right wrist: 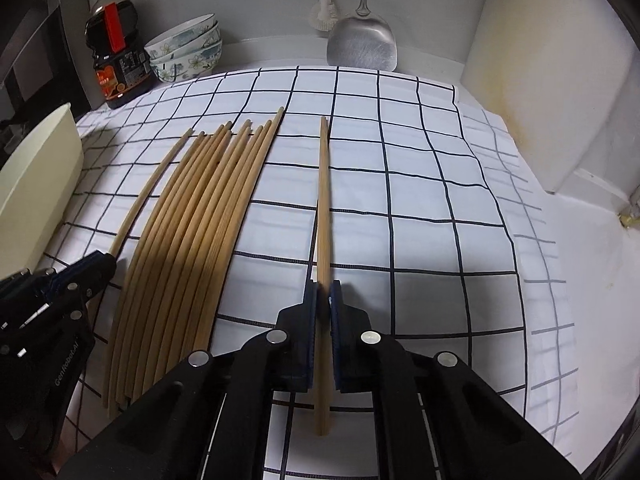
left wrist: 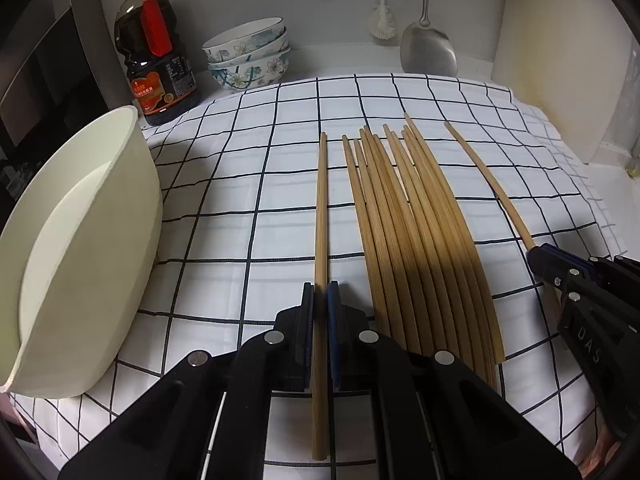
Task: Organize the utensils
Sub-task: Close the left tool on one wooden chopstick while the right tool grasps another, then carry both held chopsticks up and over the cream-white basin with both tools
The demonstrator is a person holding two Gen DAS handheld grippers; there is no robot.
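Step in hand: I judged this as the pick-up of two single chopsticks, one per hand, off the checked cloth (left wrist: 256, 184) on the tabletop.
Left chopstick (left wrist: 321, 208): it lay just beside the chopstick bundle (left wrist: 416, 240), on the side toward the cream basin (left wrist: 84, 240).
Right chopstick (right wrist: 323, 208): it lay on the bundle's far side from the basin, apart from it.
Left gripper (left wrist: 321, 300): its fingers were pressed in on the left chopstick near its thick end, pinching it.
Right gripper (right wrist: 323, 300): its fingers were likewise clamped on the right chopstick, low on its shaft.
How to do it well: I reckoned each stick should be lifted straight up, kept level, so its tip would not drag the cloth or nudge the bundle.
Risk: so low a grip might have let the long end droop.
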